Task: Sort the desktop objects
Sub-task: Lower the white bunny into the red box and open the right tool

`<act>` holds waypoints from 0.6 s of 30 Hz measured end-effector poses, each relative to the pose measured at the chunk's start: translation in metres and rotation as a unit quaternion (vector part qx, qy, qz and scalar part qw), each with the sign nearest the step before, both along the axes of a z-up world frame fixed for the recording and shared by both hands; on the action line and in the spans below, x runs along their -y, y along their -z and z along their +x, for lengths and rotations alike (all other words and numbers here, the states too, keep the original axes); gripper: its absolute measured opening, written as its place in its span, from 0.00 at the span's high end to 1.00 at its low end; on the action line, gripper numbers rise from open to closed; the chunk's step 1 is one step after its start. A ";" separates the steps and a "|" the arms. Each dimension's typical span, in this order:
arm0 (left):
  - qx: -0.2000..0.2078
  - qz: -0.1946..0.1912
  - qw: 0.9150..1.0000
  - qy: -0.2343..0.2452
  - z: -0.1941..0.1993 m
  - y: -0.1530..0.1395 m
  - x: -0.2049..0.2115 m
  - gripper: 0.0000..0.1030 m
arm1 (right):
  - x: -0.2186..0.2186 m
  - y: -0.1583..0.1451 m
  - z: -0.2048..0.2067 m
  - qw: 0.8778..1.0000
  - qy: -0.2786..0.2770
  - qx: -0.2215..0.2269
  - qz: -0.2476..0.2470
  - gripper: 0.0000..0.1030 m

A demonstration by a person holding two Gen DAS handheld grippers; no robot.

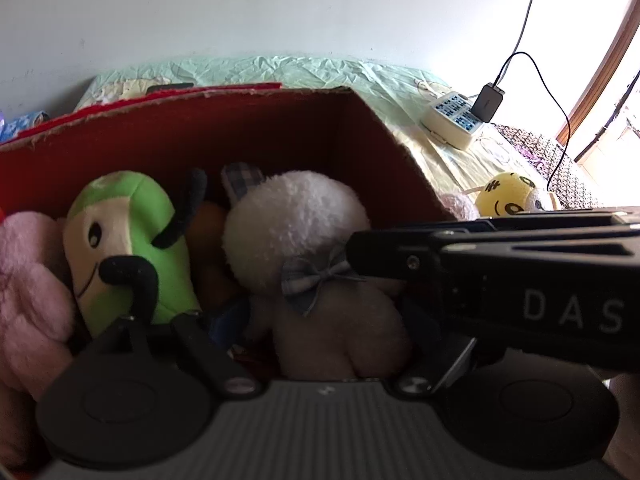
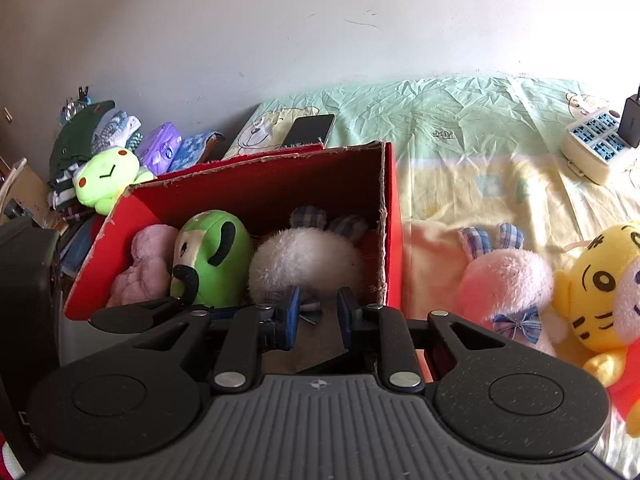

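A red cardboard box (image 2: 390, 216) holds a white plush rabbit (image 2: 308, 260) with a checked bow, a green plush (image 2: 212, 256) and a pink plush (image 2: 146, 268). In the left wrist view the same rabbit (image 1: 296, 220), green plush (image 1: 132, 240) and pink plush (image 1: 28, 280) lie inside the box (image 1: 384, 148). My right gripper (image 2: 318, 318) is open and empty at the box's near edge, just in front of the rabbit's bow. My left gripper's fingertips are hidden; the right gripper's black body (image 1: 520, 276) crosses that view. A pink rabbit plush (image 2: 508, 280) and a yellow tiger plush (image 2: 600, 292) lie on the bedsheet to the right.
A power strip (image 2: 596, 148) with a black charger sits at the back right on the green-and-yellow sheet (image 2: 460, 120). A phone (image 2: 310, 130) lies behind the box. A green frog plush (image 2: 106, 178) and a pile of clothes are at the far left by the wall.
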State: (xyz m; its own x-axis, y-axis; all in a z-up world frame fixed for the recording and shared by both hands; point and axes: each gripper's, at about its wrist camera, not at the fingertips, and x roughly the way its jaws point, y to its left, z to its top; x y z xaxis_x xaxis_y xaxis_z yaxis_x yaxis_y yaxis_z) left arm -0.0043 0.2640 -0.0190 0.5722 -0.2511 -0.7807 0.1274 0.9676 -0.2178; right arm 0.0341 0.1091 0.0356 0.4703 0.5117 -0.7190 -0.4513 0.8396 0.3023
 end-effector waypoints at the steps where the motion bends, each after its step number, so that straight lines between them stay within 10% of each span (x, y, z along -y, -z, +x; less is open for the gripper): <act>1: -0.002 -0.001 1.000 -0.001 0.000 0.000 0.000 0.15 | 0.000 0.000 0.000 1.000 0.001 0.000 0.001 0.79; 18: -0.025 0.010 0.999 -0.028 0.002 0.000 -0.001 0.06 | 0.008 0.003 -0.002 1.000 0.004 0.006 0.022 0.79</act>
